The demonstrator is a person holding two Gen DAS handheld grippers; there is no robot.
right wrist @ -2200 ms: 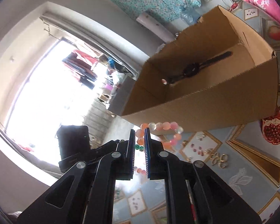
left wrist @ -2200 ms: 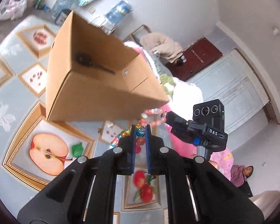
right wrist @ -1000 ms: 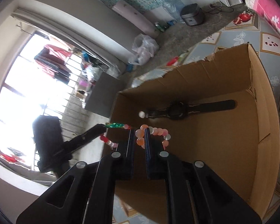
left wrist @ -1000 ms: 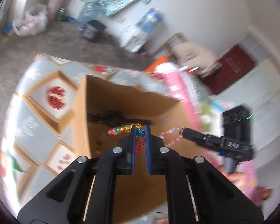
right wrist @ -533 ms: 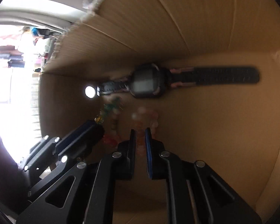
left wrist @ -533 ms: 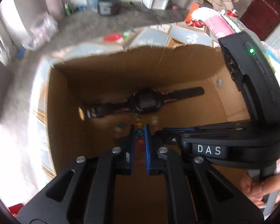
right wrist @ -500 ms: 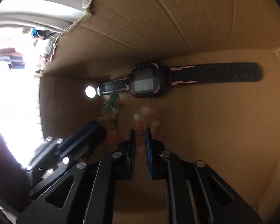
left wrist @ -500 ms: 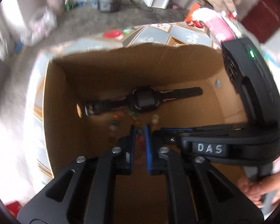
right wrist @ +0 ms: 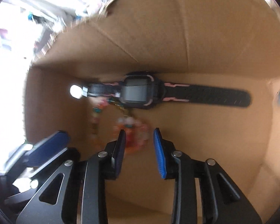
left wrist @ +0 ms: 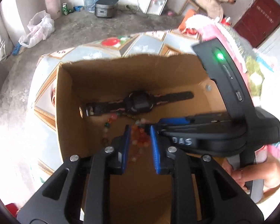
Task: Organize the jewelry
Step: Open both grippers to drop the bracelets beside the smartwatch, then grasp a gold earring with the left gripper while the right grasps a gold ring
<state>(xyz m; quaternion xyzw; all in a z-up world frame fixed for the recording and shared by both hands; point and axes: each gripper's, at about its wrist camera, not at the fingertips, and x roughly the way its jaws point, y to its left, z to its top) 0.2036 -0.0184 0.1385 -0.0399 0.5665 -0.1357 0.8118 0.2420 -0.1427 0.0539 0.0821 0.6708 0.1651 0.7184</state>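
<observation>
Both grippers reach into an open cardboard box. A black and pink watch lies flat along its far wall. A string of coloured and orange-pink beads lies blurred on the box floor just below the watch. My left gripper is open, its blue pads either side of the beads. My right gripper is open above the same beads. The right gripper shows in the left wrist view, and a left finger shows in the right wrist view.
The box stands on a fruit-patterned cloth. A hand holds the right gripper's handle. Pink bedding lies at right. A concrete floor with a rice cooker, bottles and a plastic bag lies beyond.
Both grippers moved from beside the box down into it with the bead strings, then opened. The beads dropped to the box floor under the watch.
</observation>
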